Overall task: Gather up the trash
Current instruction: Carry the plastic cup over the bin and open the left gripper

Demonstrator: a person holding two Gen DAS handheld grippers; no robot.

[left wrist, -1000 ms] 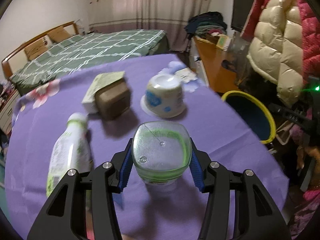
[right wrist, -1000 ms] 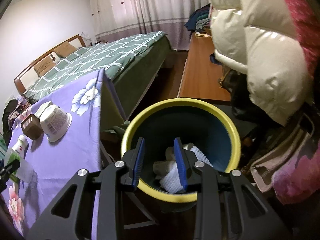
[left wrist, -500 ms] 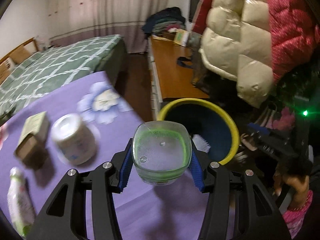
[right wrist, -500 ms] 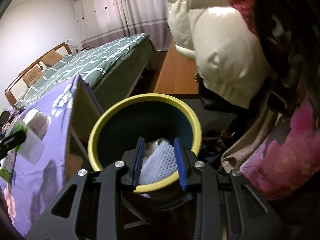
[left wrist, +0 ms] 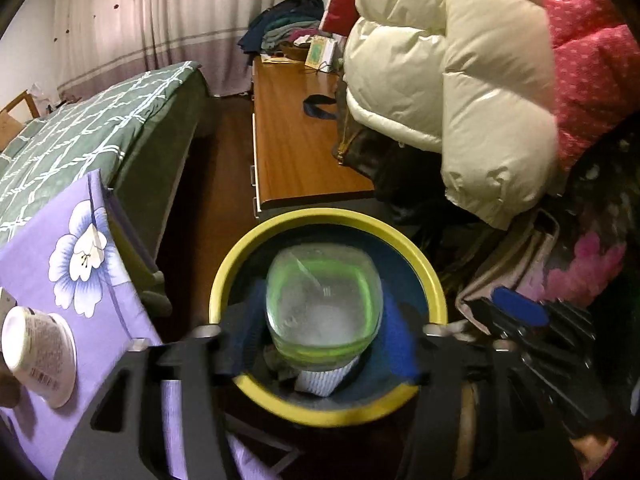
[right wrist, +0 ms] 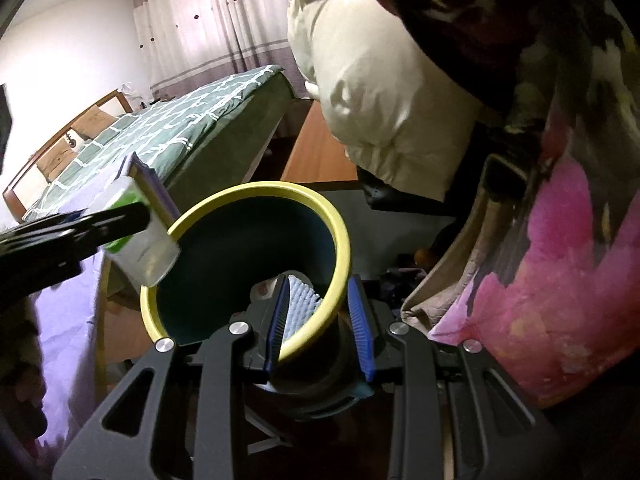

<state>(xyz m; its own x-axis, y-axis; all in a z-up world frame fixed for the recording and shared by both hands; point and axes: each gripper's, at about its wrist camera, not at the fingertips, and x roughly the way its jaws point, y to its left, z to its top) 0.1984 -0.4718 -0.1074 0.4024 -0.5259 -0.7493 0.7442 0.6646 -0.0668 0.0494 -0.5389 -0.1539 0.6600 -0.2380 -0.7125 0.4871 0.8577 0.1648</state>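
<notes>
Two claws meet at the yellow-rimmed bin (left wrist: pixel 434 284). Our left claw (left wrist: pixel 324 340) clamps a clear plastic cup (left wrist: pixel 323 308) with a green band, holding it over the bin's open mouth, where crumpled white trash (right wrist: pixel 298 304) lies. Our right claw (right wrist: pixel 318 322) straddles the bin's near rim, its blue pads narrowly parted with the wall between them. Beside the bin, a white paper tub (left wrist: pixel 38 354) lies tipped on the purple tabletop (left wrist: pixel 44 240).

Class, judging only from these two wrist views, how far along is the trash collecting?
Done: trash already lies in the yellow-rimmed bin. In hand: the left gripper holds a clear green-banded bottle at the bin's mouth, unreleased; the right gripper straddles the rim. Left: the white cup on the purple tablecloth.
</notes>
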